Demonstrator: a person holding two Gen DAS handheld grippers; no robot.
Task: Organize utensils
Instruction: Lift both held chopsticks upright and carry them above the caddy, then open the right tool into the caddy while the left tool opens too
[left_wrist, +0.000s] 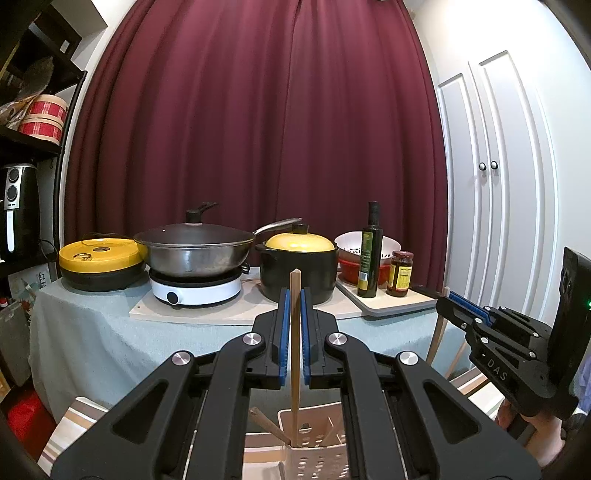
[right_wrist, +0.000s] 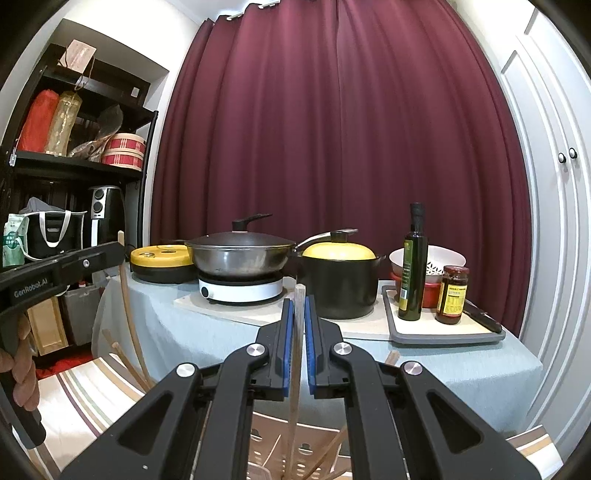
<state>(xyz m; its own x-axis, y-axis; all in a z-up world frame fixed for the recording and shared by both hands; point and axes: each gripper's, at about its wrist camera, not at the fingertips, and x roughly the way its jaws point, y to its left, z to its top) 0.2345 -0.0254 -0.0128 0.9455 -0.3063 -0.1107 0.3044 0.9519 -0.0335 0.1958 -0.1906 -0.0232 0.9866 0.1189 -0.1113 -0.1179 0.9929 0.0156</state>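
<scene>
- Left wrist view: left gripper (left_wrist: 294, 295) centre frame, jaws nearly together, pinching a pale wooden chopstick (left_wrist: 295, 354) held upright; its lower end drops into the white perforated utensil holder (left_wrist: 314, 448) at bottom centre.
- Darker chopstick (left_wrist: 267, 424) leans in the holder's left side.
- Right gripper (left_wrist: 448, 295) at right edge, person's hand (left_wrist: 535, 430) below it.
- Right wrist view: right gripper (right_wrist: 299, 299) centre, jaws close, clamping another light chopstick (right_wrist: 295, 369), upright, slight tilt; lower end goes toward holder (right_wrist: 295, 446), bottom centre.
- More chopsticks (right_wrist: 325, 456) lean in the holder.
- Bkgd: counter (right_wrist: 480, 365) w/ grey cloth, wok (right_wrist: 240, 258), yellow-lidded pot (right_wrist: 338, 291), oil bottle (right_wrist: 413, 266), jar (right_wrist: 453, 295).
</scene>
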